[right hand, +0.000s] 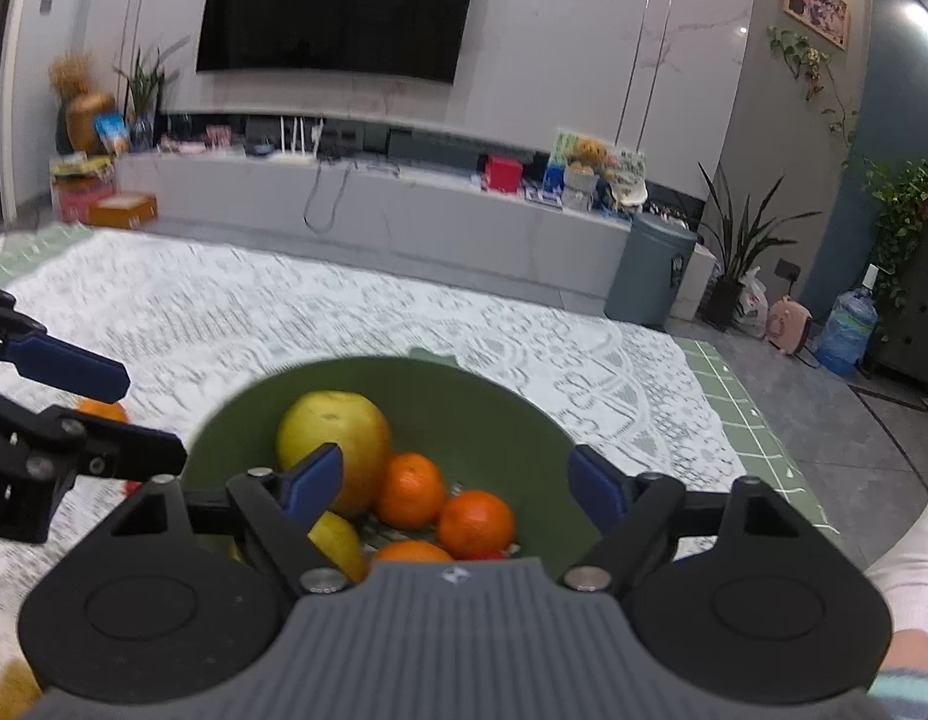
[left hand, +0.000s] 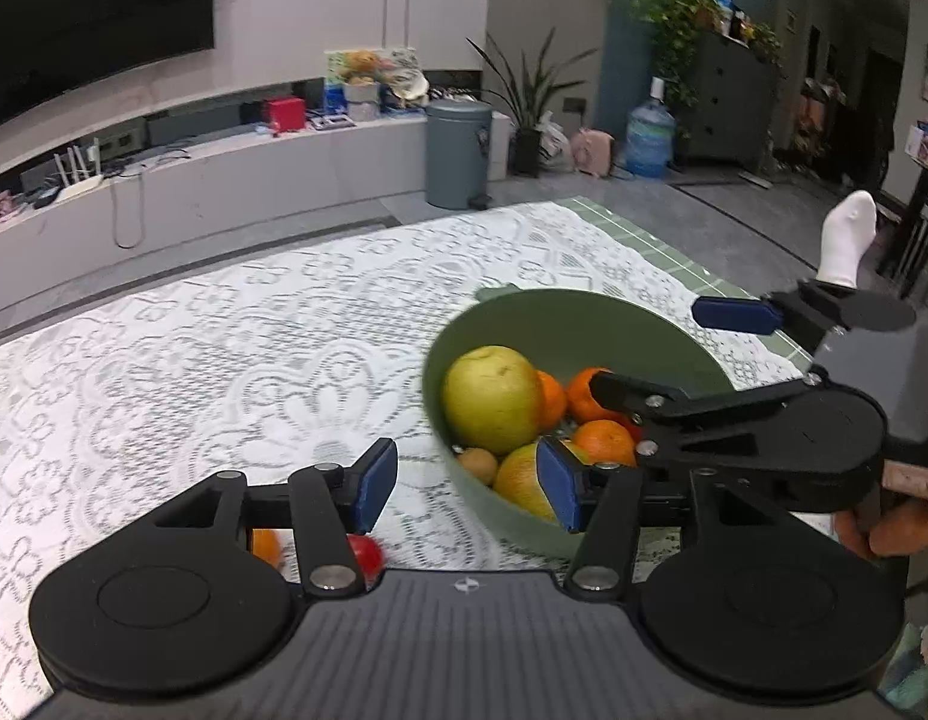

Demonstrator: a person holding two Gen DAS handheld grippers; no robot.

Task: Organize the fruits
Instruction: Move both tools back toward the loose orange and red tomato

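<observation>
Mostly done: the round green plastic bowl (right hand: pixel 523 420) holds pears and oranges; both the left gripper (left hand: pixel 466 483) and right gripper (right hand: pixel 458 489) gape empty, while a small orange (left hand: pixel 266 546) and red fruit (left hand: pixel 368 555) remain on the lace-covered worktop (left hand: pixel 194 360).

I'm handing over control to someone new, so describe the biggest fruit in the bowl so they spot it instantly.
On the white lace tablecloth stands a round olive-green plastic bowl of fruit. Inside it, toward the far left, sits a large yellow-green pear-like fruit. It dwarfs the small orange tangerines beside it and is the only pale, smooth-skinned fruit of that size.
</observation>
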